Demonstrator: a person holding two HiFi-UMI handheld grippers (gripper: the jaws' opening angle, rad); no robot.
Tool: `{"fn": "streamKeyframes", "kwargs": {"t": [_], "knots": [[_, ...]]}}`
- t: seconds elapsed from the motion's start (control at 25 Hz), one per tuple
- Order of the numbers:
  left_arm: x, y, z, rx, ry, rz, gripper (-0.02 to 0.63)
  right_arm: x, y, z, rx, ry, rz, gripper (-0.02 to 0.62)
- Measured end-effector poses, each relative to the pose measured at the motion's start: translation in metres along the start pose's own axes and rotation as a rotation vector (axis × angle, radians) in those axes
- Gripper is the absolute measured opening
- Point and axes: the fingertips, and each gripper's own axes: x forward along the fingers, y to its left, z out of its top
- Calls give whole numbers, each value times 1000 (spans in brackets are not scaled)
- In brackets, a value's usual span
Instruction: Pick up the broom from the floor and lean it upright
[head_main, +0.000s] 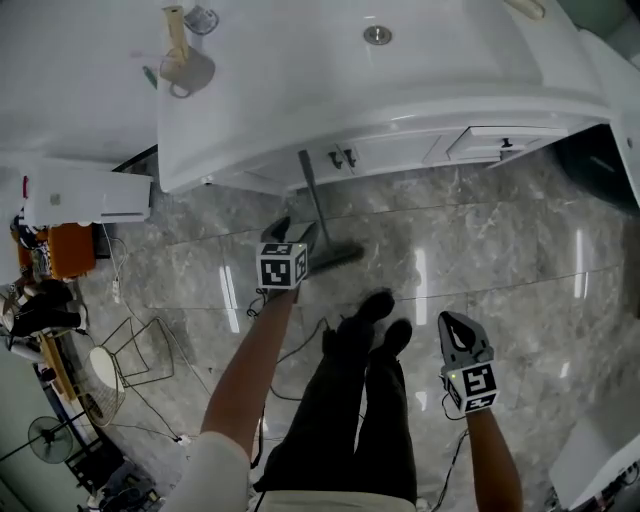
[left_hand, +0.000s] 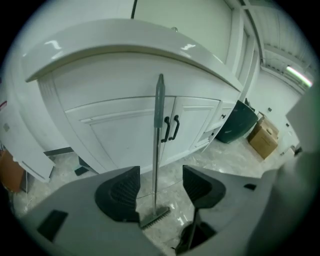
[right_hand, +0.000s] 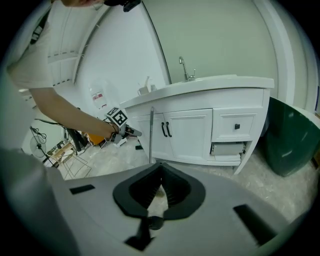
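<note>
Concerning the broom (head_main: 312, 205): stands almost upright, head down on the marble floor (head_main: 480, 260), top of the handle resting against the doors of the white cabinet (left_hand: 110, 135) under the sink counter (head_main: 400, 90). Seems to stand by itself, touched by no tool. Concerning the left gripper (left_hand: 160, 182): wide open, grips nothing; shows the broom handle through the gap of the jaws in its own view, but farther off, with free space on both sides. In the head view, hangs just in front of the broom head, apart from it. Concerning the right gripper (right_hand: 161, 172): closed with the tips together, holds nothing, low beside the person's legs (head_main: 360, 400), well apart from the broom. Probably the last step, the release after the leaning. Calls next only for drawing the left gripper straight back without brushing the handle, and for watching for any sliding of the head on the shiny floor; in that case, needs a new grasp and a steeper lean.
</note>
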Motion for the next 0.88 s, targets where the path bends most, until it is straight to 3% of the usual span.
{"fn": "streamKeyframes", "kwargs": {"t": [0.24,0.4,0.6,0.72,0.88], "knots": [[-81,-38,15,-31,-60,-45,258,-54,31,41,-45,-23,22,2],[-140,-72,44,-31,-112,-86,256,-83,37,66,-19,22,38,2],[-211,-118,60,-21,-173,-146,235,-122,48,98,-6,-6,65,2],[-268,-139,70,37,-231,-203,204,-151,69,119,8,-26,90,2],[-341,-161,68,180,-266,-258,146,-186,94,144,46,-50,104,2]]}}
